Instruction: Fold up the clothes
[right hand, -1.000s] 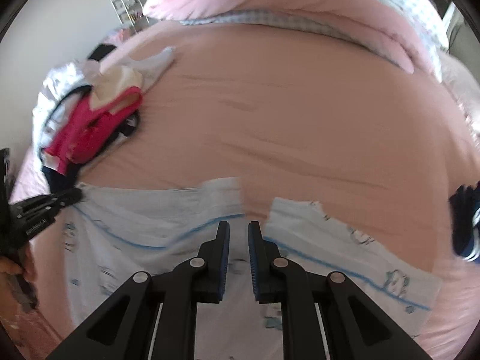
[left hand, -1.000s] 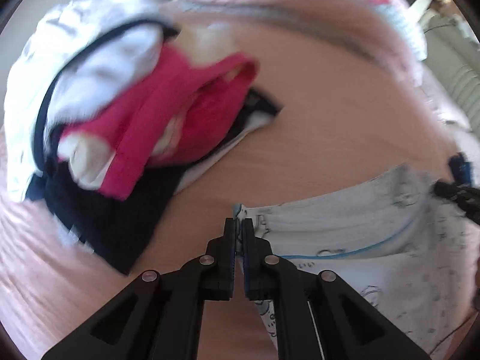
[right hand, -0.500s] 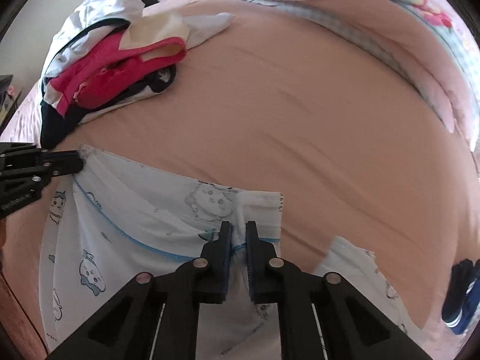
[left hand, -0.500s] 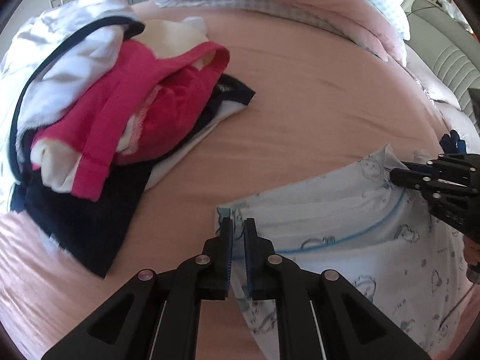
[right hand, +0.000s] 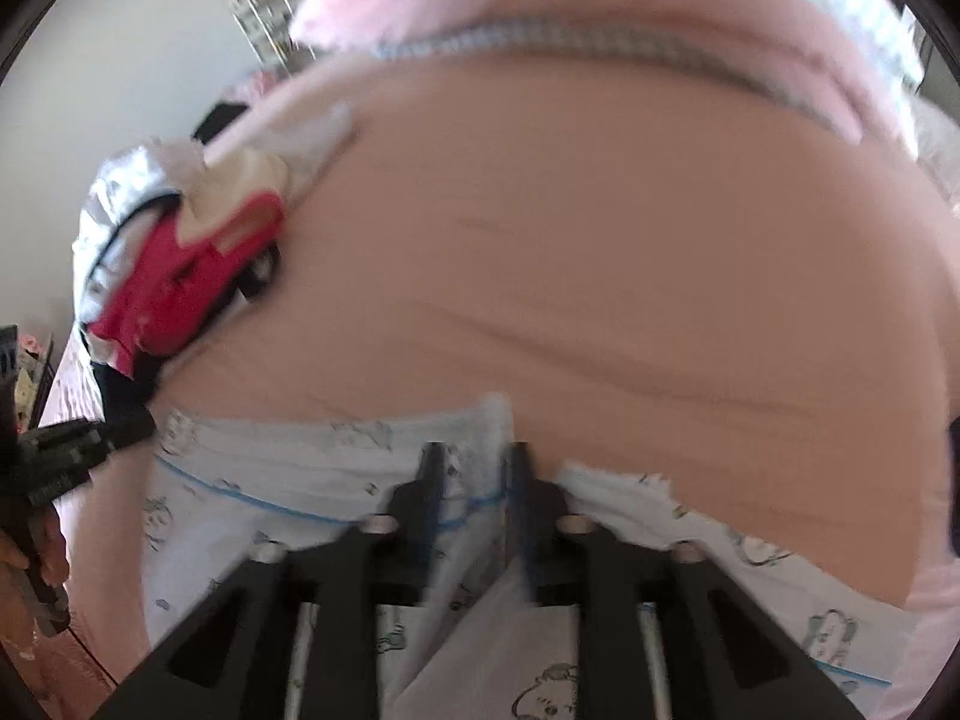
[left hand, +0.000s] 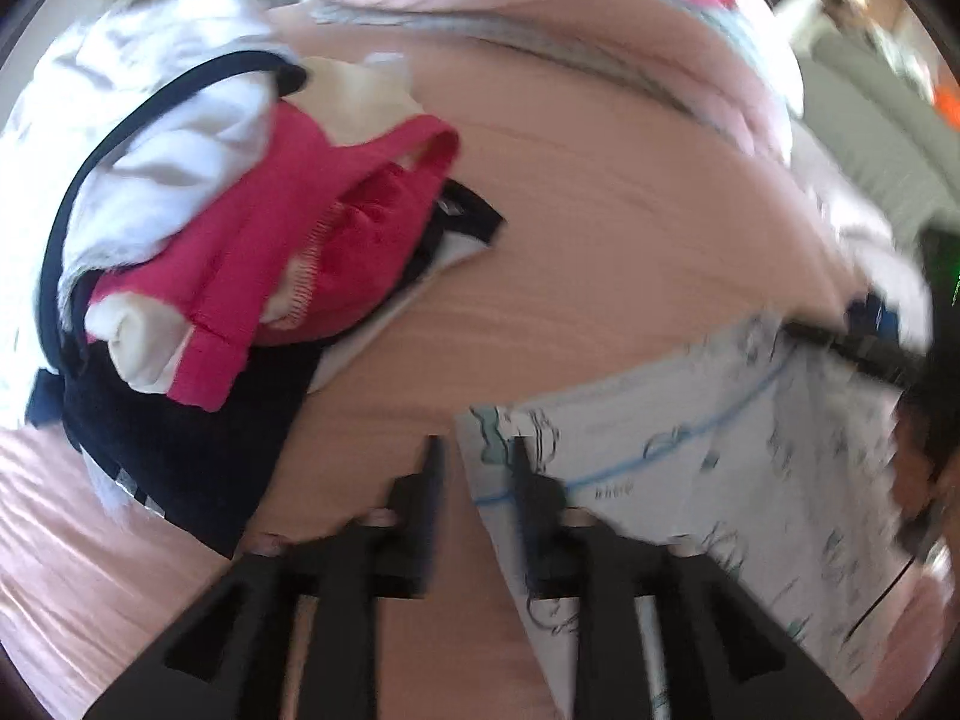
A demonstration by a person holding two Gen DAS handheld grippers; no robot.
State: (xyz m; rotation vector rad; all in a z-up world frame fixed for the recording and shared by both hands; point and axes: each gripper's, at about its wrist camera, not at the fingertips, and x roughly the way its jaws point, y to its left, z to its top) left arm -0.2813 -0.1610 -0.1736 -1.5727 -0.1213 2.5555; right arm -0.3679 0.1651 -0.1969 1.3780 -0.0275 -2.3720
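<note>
Left tool (left hand: 474,462): jaws spread, at the near left corner of the printed garment (left hand: 720,468); corner edge lies between them, no pinch.
Right tool (right hand: 471,468): jaws spread over the garment's far edge; cloth below the gap, no grip seen.
Printed garment: white with blue line and cartoon print, flat on the near part of the bed (right hand: 600,240).
Clothes pile (left hand: 240,228): red, white and navy items, far left on the bed, apart from the garment.
Image: motion-blurred.
</note>
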